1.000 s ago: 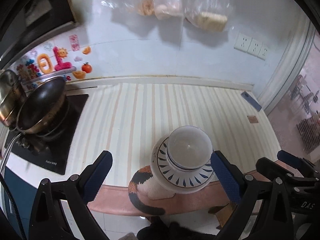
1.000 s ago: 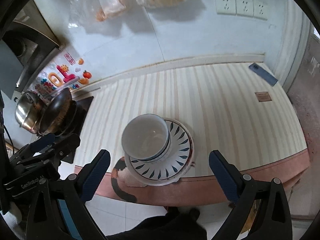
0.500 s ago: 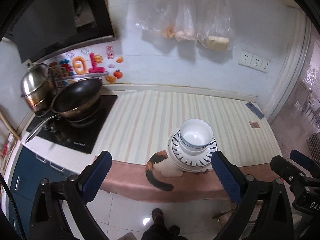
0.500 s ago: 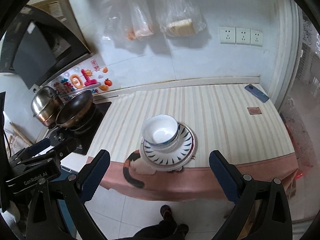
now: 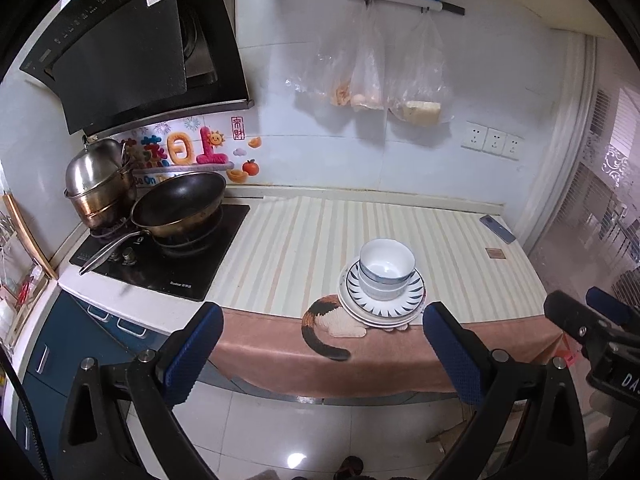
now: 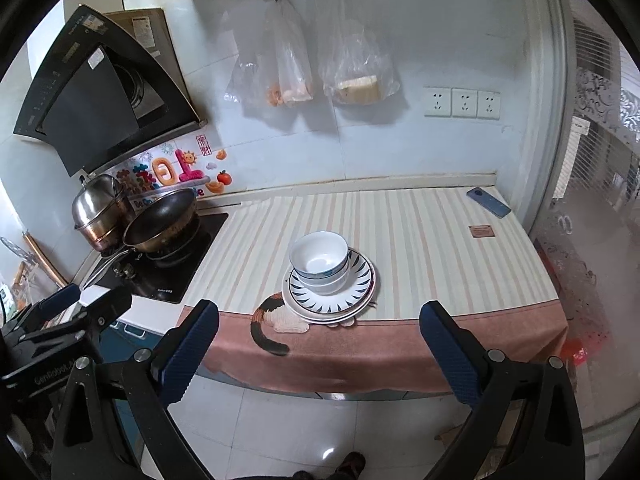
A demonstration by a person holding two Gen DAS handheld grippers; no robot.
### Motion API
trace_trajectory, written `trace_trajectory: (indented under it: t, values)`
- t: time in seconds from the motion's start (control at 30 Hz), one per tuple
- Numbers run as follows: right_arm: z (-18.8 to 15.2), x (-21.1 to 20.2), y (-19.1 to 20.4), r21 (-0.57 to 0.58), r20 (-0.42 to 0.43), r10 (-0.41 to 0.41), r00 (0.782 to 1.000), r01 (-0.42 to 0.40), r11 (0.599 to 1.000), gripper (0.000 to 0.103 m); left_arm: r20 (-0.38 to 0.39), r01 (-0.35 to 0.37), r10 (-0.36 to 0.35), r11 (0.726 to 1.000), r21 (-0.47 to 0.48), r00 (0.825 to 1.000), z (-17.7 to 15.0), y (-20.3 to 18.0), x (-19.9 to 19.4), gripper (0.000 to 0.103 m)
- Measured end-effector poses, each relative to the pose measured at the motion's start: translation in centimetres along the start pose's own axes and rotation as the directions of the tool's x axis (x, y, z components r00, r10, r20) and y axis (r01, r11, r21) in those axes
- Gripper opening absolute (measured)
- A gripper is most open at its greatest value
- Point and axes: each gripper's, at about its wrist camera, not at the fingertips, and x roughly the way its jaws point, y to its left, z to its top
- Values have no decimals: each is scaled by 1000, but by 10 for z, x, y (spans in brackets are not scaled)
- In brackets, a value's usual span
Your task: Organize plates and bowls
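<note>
White bowls (image 5: 386,268) are nested on a stack of blue-patterned plates (image 5: 382,304) near the front edge of the striped counter (image 5: 304,248). The stack shows in the right wrist view too, bowls (image 6: 320,260) on plates (image 6: 330,294). My left gripper (image 5: 322,346) is open and empty, well back from the counter, over the floor. My right gripper (image 6: 318,342) is also open and empty, equally far back. The right gripper's body (image 5: 596,332) shows at the right edge of the left wrist view.
A black stove (image 5: 160,256) with a frying pan (image 5: 180,204) and a steel pot (image 5: 98,184) stands at the left. A phone (image 6: 488,202) and a small brown card (image 6: 482,231) lie at the counter's far right. Plastic bags (image 6: 312,76) hang on the wall. White floor tiles (image 6: 300,428) lie below.
Both grippers have pulled back and away from the counter; the bowl-and-plate stack looks much smaller and stays in place. Both jaws stayed open.
</note>
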Motion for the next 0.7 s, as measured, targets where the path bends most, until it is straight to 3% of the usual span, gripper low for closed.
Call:
trace_trajectory:
  t: [0.7]
  values:
    - [-38,-35,29,10,4,-30,1000,30,1000,103,-6,-6,6,1000,8,1000,-31,17,-29,102]
